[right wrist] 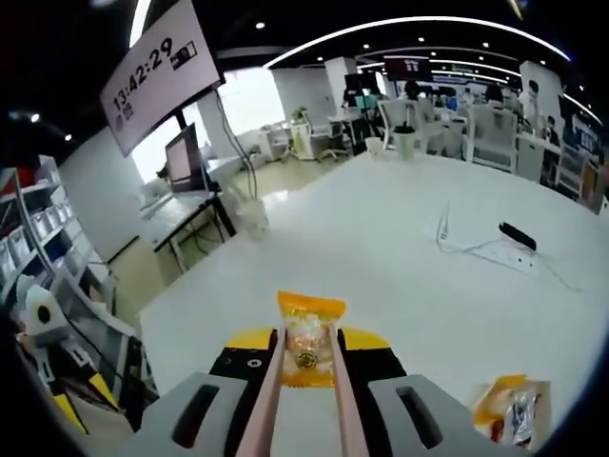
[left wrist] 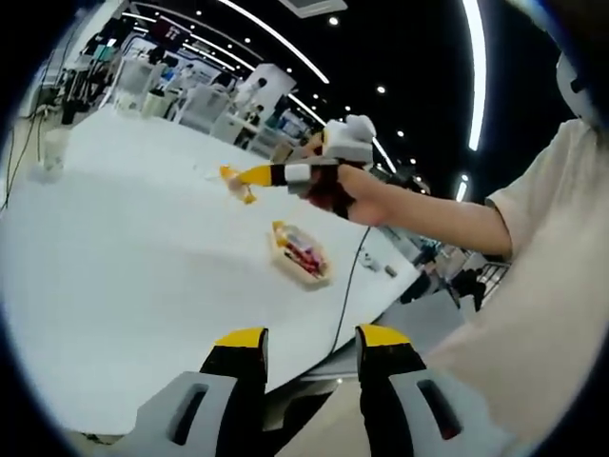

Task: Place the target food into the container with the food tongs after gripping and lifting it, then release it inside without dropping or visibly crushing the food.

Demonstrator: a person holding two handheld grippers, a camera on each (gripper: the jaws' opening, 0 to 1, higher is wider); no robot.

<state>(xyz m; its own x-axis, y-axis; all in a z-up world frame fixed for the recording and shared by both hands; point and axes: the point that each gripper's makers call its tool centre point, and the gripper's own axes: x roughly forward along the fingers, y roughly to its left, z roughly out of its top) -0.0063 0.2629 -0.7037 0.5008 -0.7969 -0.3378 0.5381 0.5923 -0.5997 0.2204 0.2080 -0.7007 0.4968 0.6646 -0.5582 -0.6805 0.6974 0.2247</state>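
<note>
1. Step in hand, as I judge it: the carry. The right gripper has its jaws closed on a pair of pale pink food tongs, and the tong tips pinch 1 small orange-yellow packet of food, lifted off the white worktop.
2. In the left gripper view that packet hangs above the worktop, up and to the left of the shallow rectangular container with snack packs inside.
3. The next move calls for swinging the packet over the container, lowering it inside, then easing the tongs apart gently enough not to squash it.
4. The left gripper holds nothing; its jaws stand apart at the worktop edge, near the container.
5. Count: 1 container, 1 held packet, 1 pair of tongs, 2 grippers.
</note>
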